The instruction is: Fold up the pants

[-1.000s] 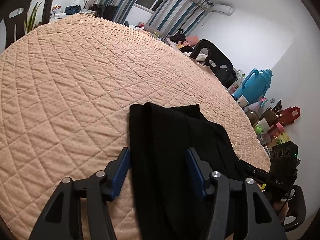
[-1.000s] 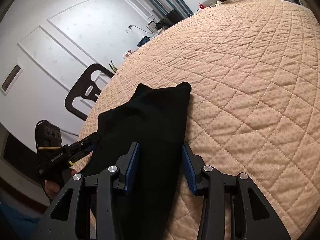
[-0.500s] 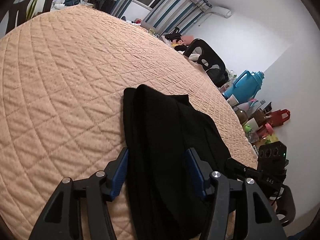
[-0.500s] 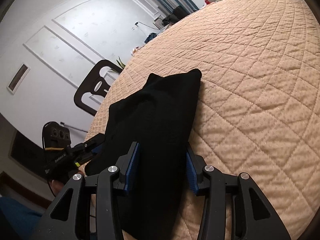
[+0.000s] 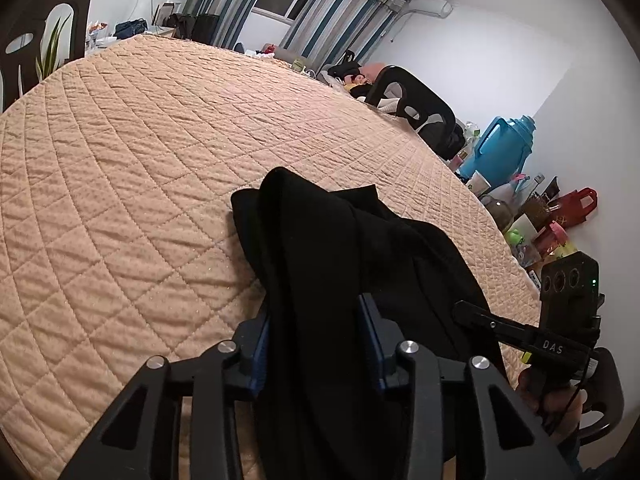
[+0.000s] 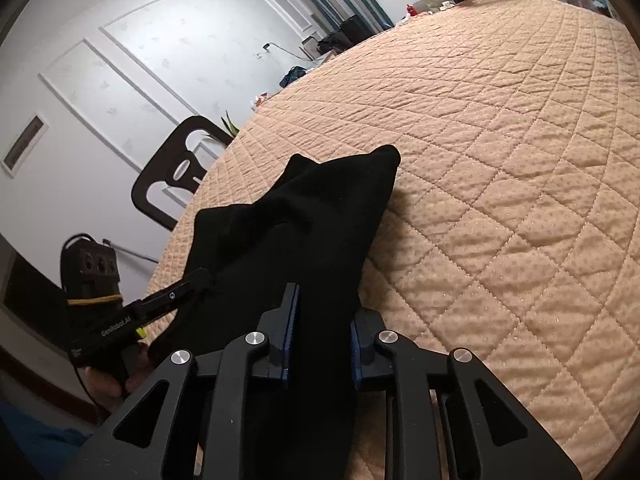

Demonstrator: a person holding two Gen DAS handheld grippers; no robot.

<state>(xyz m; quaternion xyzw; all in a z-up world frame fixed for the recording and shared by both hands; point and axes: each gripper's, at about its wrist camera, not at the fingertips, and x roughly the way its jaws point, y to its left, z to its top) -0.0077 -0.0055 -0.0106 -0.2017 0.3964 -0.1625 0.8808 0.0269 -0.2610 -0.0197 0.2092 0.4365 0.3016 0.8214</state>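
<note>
Black pants (image 5: 320, 248) lie bunched on a peach quilted surface (image 5: 140, 140), with the near end hanging over the front edge. My left gripper (image 5: 318, 344) is shut on a fold of the pants at the left side. My right gripper (image 6: 320, 340) is shut on the pants (image 6: 304, 220) at the other side. Each gripper shows in the other's view, the right one (image 5: 480, 314) at right and the left one (image 6: 192, 284) at left, both pinching the cloth. The far end of the pants is lifted into a peak.
A black chair (image 6: 176, 168) stands beyond the surface's left edge. Another black chair (image 5: 416, 108), a blue jug (image 5: 500, 152) and several bottles and bags (image 5: 552, 216) stand to the right. The quilted surface stretches far ahead.
Both grippers have closed on the pants; their fingers stood wider apart before. The cloth's far end has bunched and risen toward me.
</note>
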